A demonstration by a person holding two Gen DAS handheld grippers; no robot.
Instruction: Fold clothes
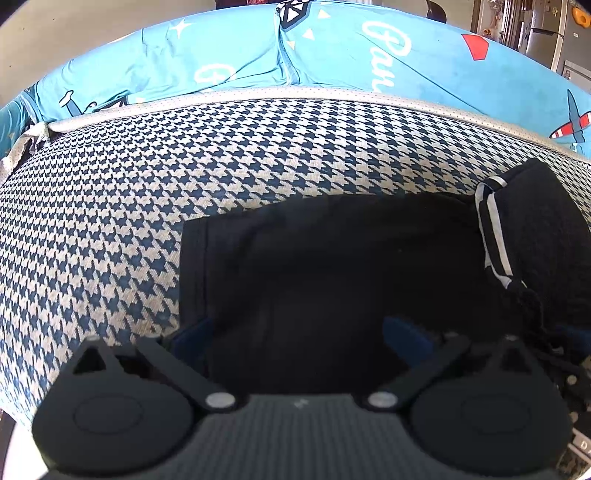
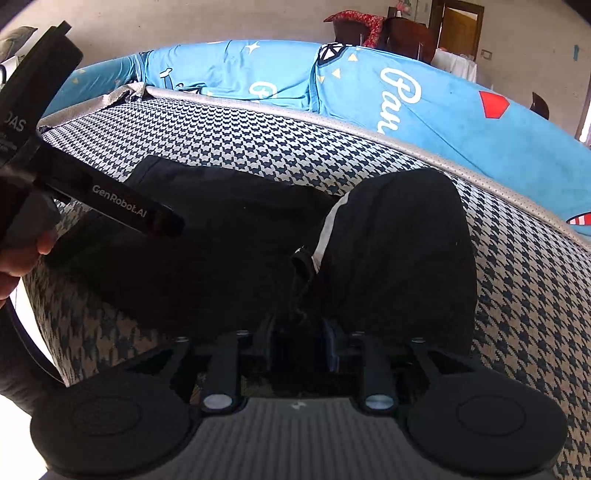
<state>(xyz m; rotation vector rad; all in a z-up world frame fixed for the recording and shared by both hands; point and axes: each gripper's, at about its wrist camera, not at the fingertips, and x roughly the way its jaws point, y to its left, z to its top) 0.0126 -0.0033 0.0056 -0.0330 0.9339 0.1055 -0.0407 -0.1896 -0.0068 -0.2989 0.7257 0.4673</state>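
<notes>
A black garment (image 1: pixel 314 277) lies spread on a houndstooth cushion (image 1: pixel 110 221). Its right part (image 2: pixel 399 240) is folded over into a hump, showing a white stripe (image 1: pixel 491 229). My left gripper (image 1: pixel 299 341) is open wide, and the garment's near left part lies flat between its blue pads (image 1: pixel 406 339). In the right wrist view that gripper (image 2: pixel 162 221) reaches in from the left, held by a hand (image 2: pixel 22 258). My right gripper (image 2: pixel 300 341) sits at the garment's near edge, its jaws a little apart. A black drawstring (image 2: pixel 299 280) runs down into the gap.
Behind the cushion (image 2: pixel 535 295) runs a grey piped edge (image 1: pixel 258 96), then a bright blue printed cover (image 1: pixel 443 66). The cushion's front left corner drops off to a pale floor (image 2: pixel 22 325). Chairs and a doorway (image 2: pixel 458 29) stand far behind.
</notes>
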